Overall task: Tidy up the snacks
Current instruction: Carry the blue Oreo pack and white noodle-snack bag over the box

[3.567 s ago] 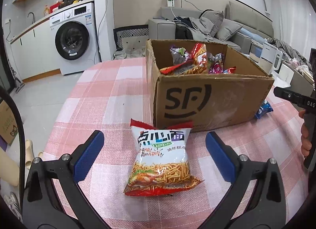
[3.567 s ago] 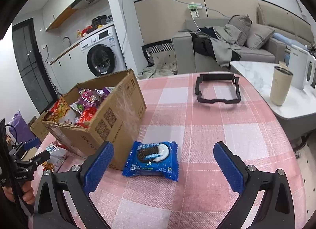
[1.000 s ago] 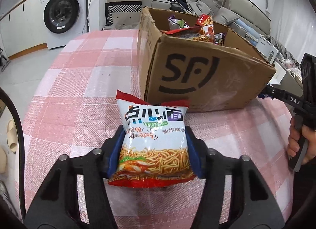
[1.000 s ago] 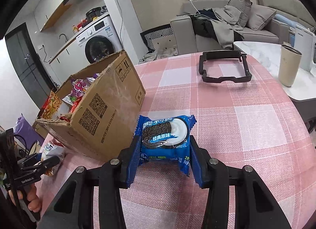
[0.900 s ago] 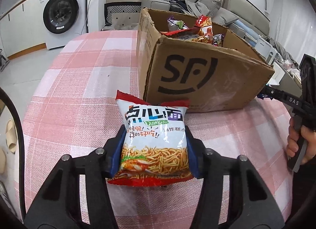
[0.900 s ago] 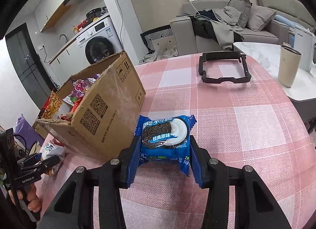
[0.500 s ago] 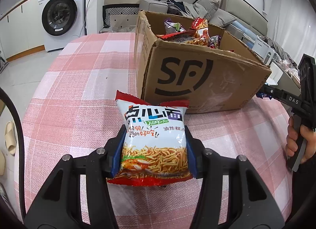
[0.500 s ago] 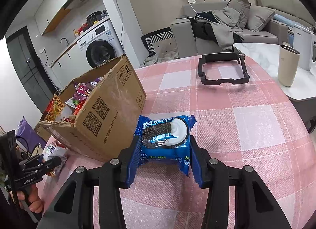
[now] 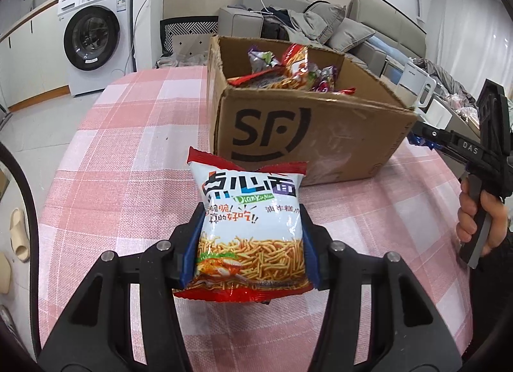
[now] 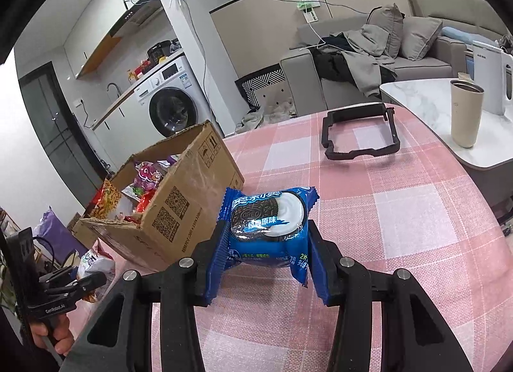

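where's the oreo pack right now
In the right wrist view the Oreo pack sits clamped in the right gripper, above the pink checked tablecloth, just right of the cardboard box.

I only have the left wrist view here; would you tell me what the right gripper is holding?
Observer: The right gripper is shut on a blue Oreo packet, pads pressing both sides.
Operator: Thanks. Is anything else lying on the table past it?
Observer: Yes, a black rectangular frame lies flat on the pink checked cloth, beyond the packet.
Operator: And which side of the cardboard box faces that gripper?
Observer: The side printed with two QR codes; the cardboard box stands to the packet's left in that view.
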